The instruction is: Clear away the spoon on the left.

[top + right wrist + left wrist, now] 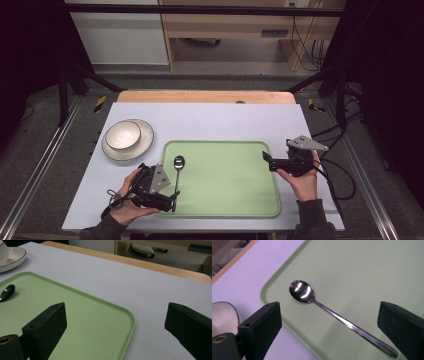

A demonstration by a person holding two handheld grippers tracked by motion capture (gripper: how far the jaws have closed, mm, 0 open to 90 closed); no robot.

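A metal spoon (177,175) lies along the left side of the green tray (235,175), bowl end away from the person. In the left gripper view the spoon (332,313) lies between the wide-apart jaws, untouched. My left gripper (172,199) is open at the tray's near left corner, by the spoon's handle. My right gripper (266,159) is open over the tray's right edge (131,322), holding nothing. The spoon's bowl (7,292) shows at the far left of the right gripper view.
A white bowl (123,134) sits on a white plate (145,142) left of the tray, on the pale mat (210,117). The wooden table edge (205,96) runs behind the mat. Cables trail off at the right (340,170).
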